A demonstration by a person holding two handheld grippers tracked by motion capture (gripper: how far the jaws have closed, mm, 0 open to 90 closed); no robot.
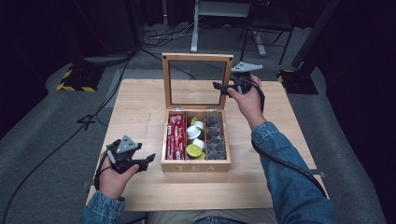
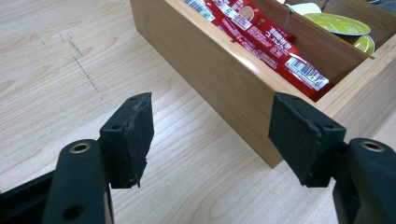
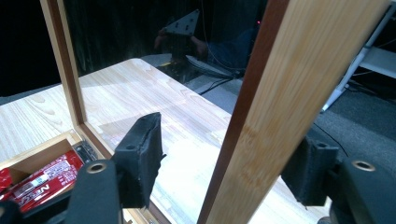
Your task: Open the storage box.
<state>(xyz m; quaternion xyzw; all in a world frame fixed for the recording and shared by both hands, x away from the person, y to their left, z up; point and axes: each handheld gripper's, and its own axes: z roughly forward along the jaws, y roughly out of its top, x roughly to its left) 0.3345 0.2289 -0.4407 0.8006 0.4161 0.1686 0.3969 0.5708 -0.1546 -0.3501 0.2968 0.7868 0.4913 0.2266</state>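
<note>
Bamboo, pale and stiff — that's the tea box [image 1: 196,164], sitting mid-worktop [image 1: 140,107] with its glass-paned lid [image 1: 197,81] standing upright on the back hinges. The right tongs [image 1: 219,87] straddle the lid's right-hand frame rail; in the right gripper view the wooden rail [image 3: 261,121] sits between the two pads [image 3: 140,158], jaws parted and not pressing on it. Left tongs [image 1: 148,158] wait well open and empty just beside the box's front-left corner [image 2: 275,161].

How will it handle? The lid looks light and rigid, swinging freely on its hinges, but that glass pane [image 3: 154,93] is the fragile bit — so the wooden rail is the place to grip, never the glass. Smooth bamboo could slip under the pads, and a dropped lid would slam. The box may slide on the worktop, so steadying that front corner seems wise.
</note>
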